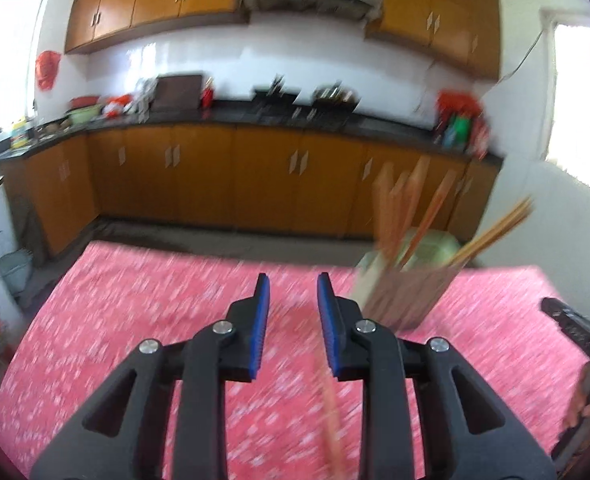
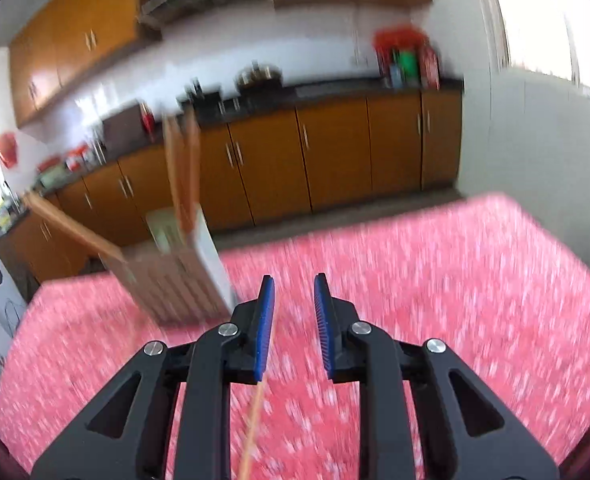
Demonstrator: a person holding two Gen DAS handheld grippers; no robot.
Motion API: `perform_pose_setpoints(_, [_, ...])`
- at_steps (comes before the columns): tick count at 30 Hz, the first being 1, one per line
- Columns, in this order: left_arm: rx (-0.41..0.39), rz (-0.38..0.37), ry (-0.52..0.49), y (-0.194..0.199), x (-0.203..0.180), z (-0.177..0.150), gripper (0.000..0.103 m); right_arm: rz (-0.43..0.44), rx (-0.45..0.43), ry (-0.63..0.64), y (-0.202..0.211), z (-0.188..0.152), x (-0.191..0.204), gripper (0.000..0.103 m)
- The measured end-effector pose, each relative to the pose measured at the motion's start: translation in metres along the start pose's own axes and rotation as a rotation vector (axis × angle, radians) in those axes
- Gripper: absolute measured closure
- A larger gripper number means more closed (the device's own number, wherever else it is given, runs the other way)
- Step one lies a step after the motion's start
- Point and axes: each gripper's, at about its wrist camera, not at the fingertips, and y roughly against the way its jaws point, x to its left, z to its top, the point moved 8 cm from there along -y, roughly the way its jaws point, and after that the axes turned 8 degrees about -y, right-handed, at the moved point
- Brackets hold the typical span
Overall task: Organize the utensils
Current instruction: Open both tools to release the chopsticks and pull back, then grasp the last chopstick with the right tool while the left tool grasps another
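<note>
A brown slatted utensil holder (image 1: 409,292) with several wooden chopsticks (image 1: 407,212) stands on the pink patterned table, just right of and beyond my left gripper (image 1: 294,280). The left gripper is open and empty; a loose chopstick (image 1: 331,408) lies on the cloth below its right finger. In the right wrist view the holder (image 2: 175,280) is left of my right gripper (image 2: 294,280), which is open. A loose chopstick (image 2: 255,420) lies under its left finger. Both views are motion-blurred.
The pink tablecloth (image 1: 135,340) covers the table. A pale green bin (image 1: 435,244) stands behind the holder. Orange kitchen cabinets (image 1: 255,168) and a dark counter line the far wall. The other gripper's body (image 1: 575,328) shows at the right edge.
</note>
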Motion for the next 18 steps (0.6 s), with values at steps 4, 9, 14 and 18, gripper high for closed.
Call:
perform_pose_setpoints(4, [0.131,0.018,-0.007,-0.033,0.002,-0.059,0.077,0.038,0.171,-0.013,-0.032,-0.059,-0.002,0.081])
perform_pose_setpoints(9, [0.206,-0.022,-0.007,-0.051,-0.012,-0.099,0.077,0.082,0.274,0.022,-0.047,-0.108,0.014,0.081])
perform_pose_setpoints(14, [0.228,-0.063,-0.021,-0.058,-0.029,-0.115,0.077,0.049,0.309,0.083,-0.058,-0.130,0.026,0.085])
perform_pose_setpoints(18, [0.250,-0.086,-0.031,-0.062,-0.045,-0.120,0.077,0.020,0.290,0.088,-0.060,-0.124,0.019,0.095])
